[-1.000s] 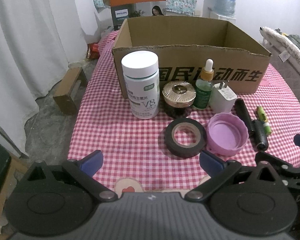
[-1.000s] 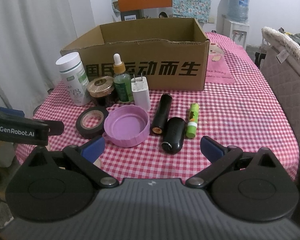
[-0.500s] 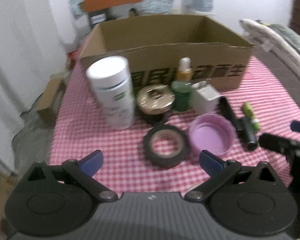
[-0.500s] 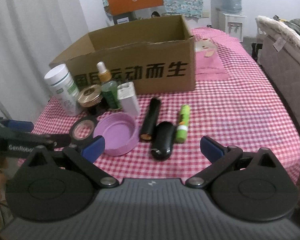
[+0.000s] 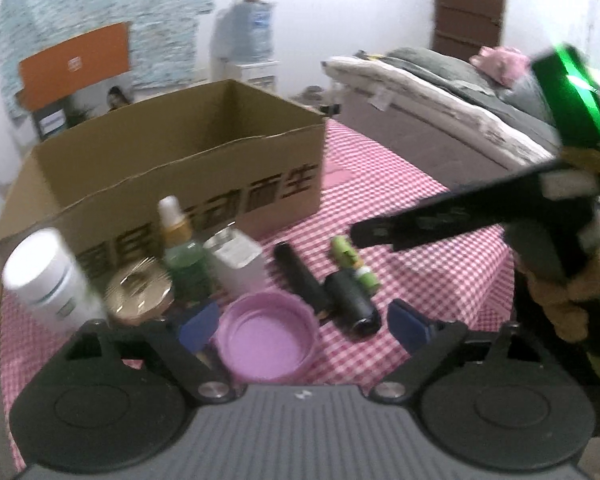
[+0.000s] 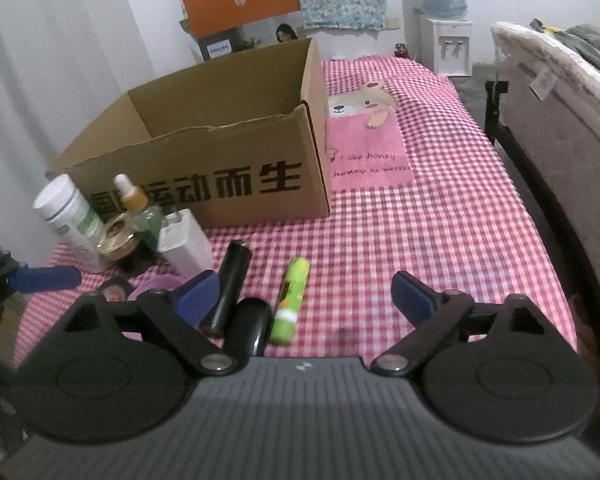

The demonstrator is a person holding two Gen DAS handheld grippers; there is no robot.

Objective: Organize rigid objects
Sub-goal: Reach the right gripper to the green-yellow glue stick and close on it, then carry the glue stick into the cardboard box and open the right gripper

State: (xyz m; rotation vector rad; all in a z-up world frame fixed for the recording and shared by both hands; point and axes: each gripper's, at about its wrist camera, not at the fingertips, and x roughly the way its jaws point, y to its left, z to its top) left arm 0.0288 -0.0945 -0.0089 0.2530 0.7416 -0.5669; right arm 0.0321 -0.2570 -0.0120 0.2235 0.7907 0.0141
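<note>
Both tools gape, holding nothing; the cardboard box interior shows bare.

The right hand-held gripper hangs with blue fingers spread wide and empty above a green tube and two black cylinders lying on the checkered bench before an open cardboard box

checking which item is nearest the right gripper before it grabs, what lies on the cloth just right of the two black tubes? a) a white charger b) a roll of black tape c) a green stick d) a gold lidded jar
c: in the right wrist view the green stick lies flat on the checked cloth right beside the black tubes, ahead of the open right gripper.
</note>
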